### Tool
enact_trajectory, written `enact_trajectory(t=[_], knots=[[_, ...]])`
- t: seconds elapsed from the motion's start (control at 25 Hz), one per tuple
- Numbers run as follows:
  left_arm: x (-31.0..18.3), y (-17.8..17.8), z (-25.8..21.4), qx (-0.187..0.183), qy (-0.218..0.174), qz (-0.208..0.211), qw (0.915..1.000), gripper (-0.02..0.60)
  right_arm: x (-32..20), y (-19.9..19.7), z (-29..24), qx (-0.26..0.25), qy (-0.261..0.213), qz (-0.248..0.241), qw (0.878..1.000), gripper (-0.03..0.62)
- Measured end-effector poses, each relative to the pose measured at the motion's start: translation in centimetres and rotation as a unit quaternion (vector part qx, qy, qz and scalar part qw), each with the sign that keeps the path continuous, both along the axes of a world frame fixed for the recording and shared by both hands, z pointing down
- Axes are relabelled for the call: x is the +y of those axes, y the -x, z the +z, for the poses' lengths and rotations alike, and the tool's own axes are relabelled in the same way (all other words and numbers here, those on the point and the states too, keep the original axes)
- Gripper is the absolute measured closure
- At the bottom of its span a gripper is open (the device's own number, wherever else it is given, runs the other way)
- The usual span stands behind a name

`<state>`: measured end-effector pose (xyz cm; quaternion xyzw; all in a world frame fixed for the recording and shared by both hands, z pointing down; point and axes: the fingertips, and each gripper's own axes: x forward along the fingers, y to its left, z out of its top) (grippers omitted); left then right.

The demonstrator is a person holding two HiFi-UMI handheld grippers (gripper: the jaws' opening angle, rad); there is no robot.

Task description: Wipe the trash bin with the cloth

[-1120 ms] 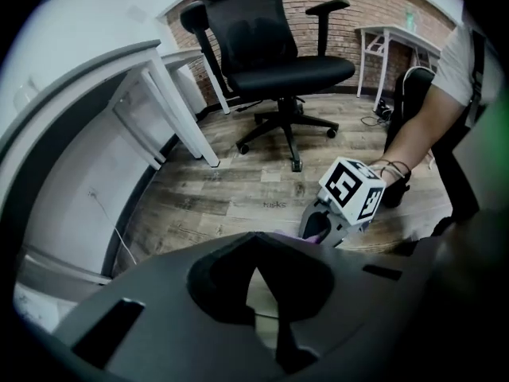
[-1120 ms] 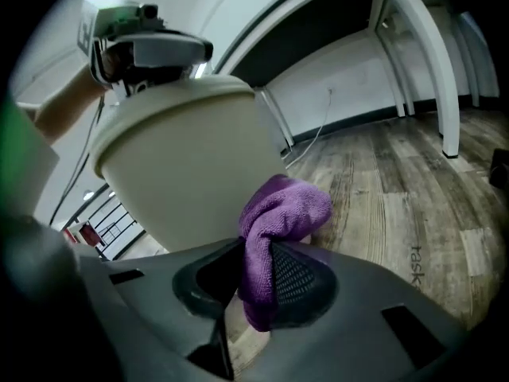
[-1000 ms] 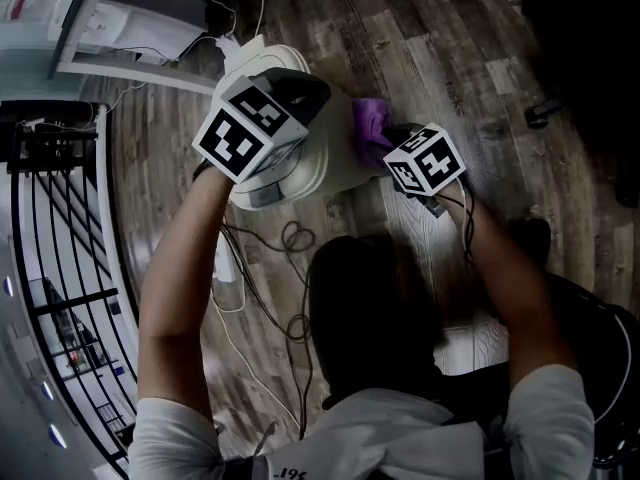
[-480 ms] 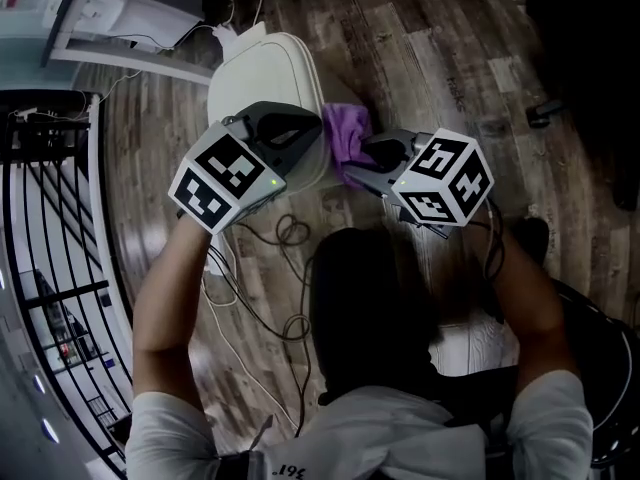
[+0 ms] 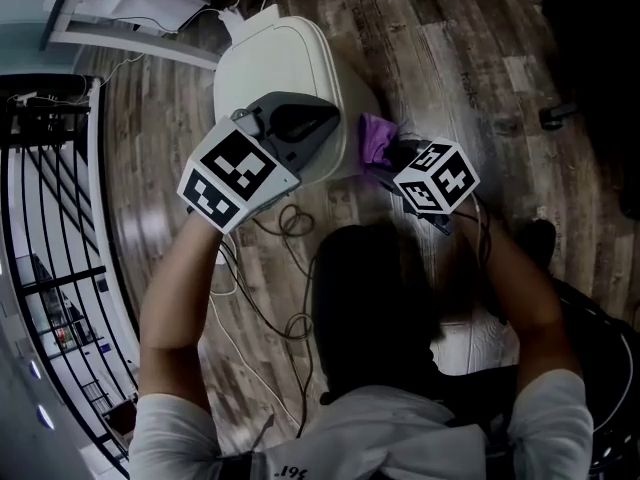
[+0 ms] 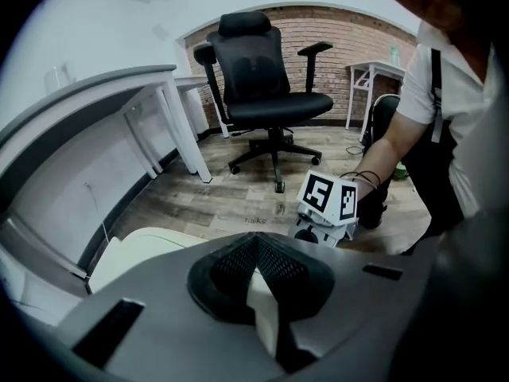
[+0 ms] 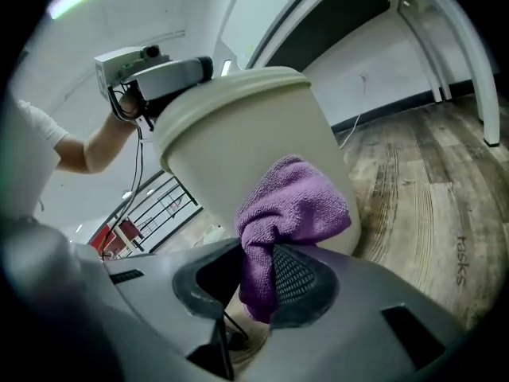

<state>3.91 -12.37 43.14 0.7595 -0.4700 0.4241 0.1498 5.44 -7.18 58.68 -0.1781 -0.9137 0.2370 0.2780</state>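
While my left tool (image 5: 310,118) pinches the trash bin (image 5: 280,58), my right tool (image 5: 388,154) has swept its clamped purple cloth (image 5: 375,136) along the wall.

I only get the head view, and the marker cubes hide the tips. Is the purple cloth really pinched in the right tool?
Observer: Yes. The right gripper view shows the right tool shut on the purple cloth, whose bunched end is up against the trash bin's side.
Operator: And the left tool's tip?
Observer: The left gripper view shows the left tool closed on a cream edge of the bin.
Operator: What's behind it?
Observer: A black office chair before a brick wall.
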Motion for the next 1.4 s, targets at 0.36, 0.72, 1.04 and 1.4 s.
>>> enact_trajectory(t=[0.36, 0.72, 1.04, 1.4], knots=[[-0.1, -0.1, 0.2, 0.004, 0.003, -0.001, 1.0000, 0.578, -0.4, 0.6, 8.9, 0.088, -0.032, 0.001, 0.996, 0.505], [-0.2, -0.1, 0.3, 0.003, 0.002, -0.003, 1.0000, 0.578, -1.5, 1.4, 15.5, 0.151, -0.078, -0.005, 0.985, 0.505], [-0.2, -0.1, 0.1, -0.004, -0.003, -0.005, 1.0000, 0.578, -0.8, 0.6, 19.4, 0.196, -0.140, -0.043, 0.970, 0.505], [-0.1, -0.1, 0.0, -0.008, -0.008, -0.003, 0.9999, 0.578, -0.9, -1.0, 21.9, 0.244, -0.156, -0.057, 0.956, 0.505]])
